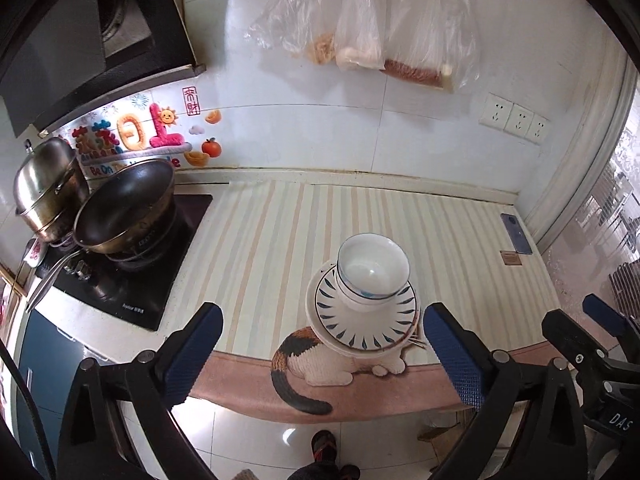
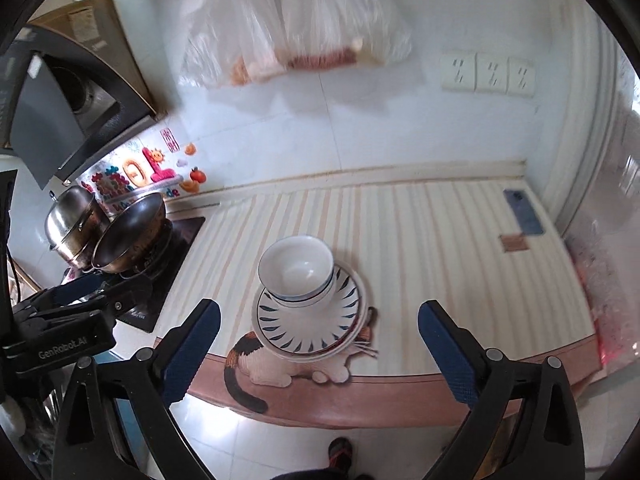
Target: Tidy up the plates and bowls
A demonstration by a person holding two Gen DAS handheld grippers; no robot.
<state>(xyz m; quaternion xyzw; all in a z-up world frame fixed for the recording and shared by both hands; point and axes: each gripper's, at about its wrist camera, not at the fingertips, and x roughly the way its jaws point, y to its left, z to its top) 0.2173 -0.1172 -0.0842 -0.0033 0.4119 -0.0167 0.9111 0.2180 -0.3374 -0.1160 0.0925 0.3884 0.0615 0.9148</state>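
The left gripper [image 1: 320, 352], black-armed with blue ribbed pads, has its jaws spread wide with nothing between them; it is held clear of the counter, in front of the stacked dishes. The right gripper [image 2: 318, 350] is the same: jaws far apart, empty, touching nothing.

The white ceramic bowl with a thin blue rim line [image 1: 373, 271] sits upright and empty on top of the stack, nested in a second bowl of the same kind whose rim shows just beneath it. Both rest on the white round plate with dark blue leaf marks around its edge [image 1: 362, 326], toward its far side. Under that plate lie further white plates [image 2: 280, 350], their rims slightly offset; how many I cannot tell. The stack stands near the front edge of the striped cream and tan counter mat [image 1: 260, 240], partly covering the printed calico cat [image 1: 312, 364] on it.

To the left, well apart from the stack, a dark round wok [image 1: 126, 210] sits on the black stove [image 1: 132, 292], touching a lidded stainless steel pot [image 1: 48, 184] behind it. At the far right corner of the mat lies a blue phone [image 1: 517, 234], beside a small brown square [image 1: 511, 259]. Clear plastic bags holding food [image 1: 368, 20] hang on the white tiled wall, near a row of white wall sockets [image 1: 516, 118]. A person's sandalled foot [image 1: 324, 442] shows on the floor below.
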